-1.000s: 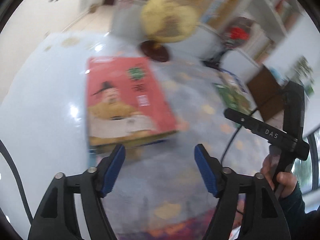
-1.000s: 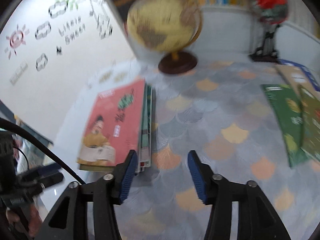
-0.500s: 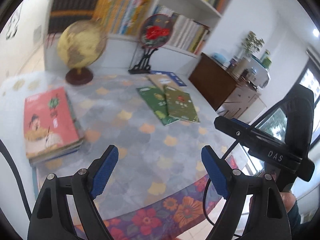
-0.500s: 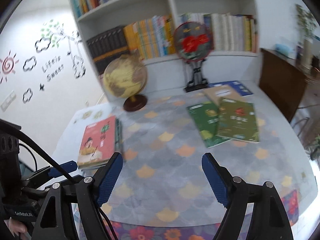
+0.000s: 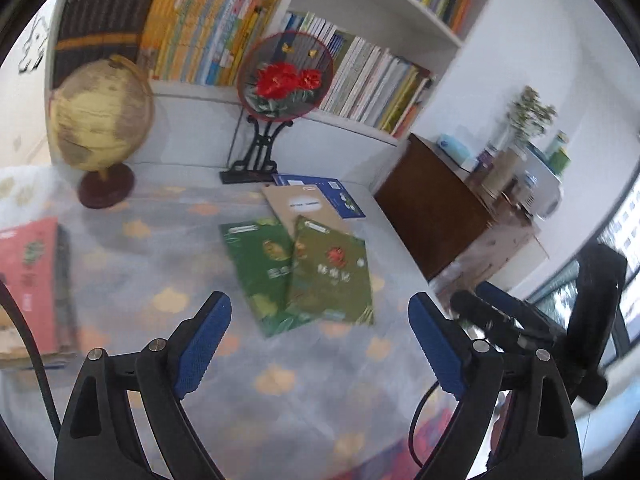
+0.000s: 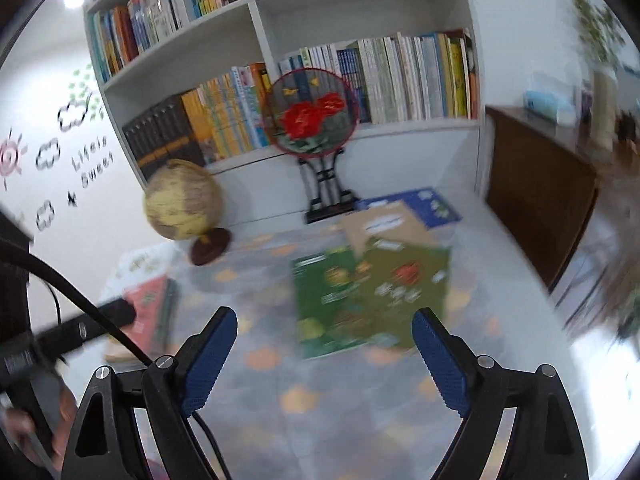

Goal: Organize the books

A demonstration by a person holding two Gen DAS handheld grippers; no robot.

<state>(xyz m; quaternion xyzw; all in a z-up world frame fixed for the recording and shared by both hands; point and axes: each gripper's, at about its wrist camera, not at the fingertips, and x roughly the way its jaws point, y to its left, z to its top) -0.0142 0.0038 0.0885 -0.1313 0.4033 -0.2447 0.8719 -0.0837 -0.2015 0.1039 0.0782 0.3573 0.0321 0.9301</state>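
Two green books (image 5: 304,276) (image 6: 368,296) lie overlapping on the patterned tablecloth (image 5: 168,256), with a tan book (image 5: 304,206) and a blue book (image 5: 332,192) behind them. A stack topped by a red book (image 5: 30,280) (image 6: 150,308) sits at the left. My left gripper (image 5: 320,344) hangs above the cloth in front of the green books, its jaws opening with nothing between them. My right gripper (image 6: 324,356) is likewise raised short of the green books, jaws opening and empty. The right gripper's body also shows at the right edge of the left wrist view.
A yellow globe (image 5: 100,120) on a dark foot and a round red-flower fan on a black stand (image 5: 284,80) stand at the back of the table. A white bookshelf (image 6: 360,64) full of books rises behind. A brown cabinet (image 5: 432,208) stands at the right.
Both grippers have pulled back and up from the red-topped stack and swung right toward the green books. Both sets of jaws have spread wider.
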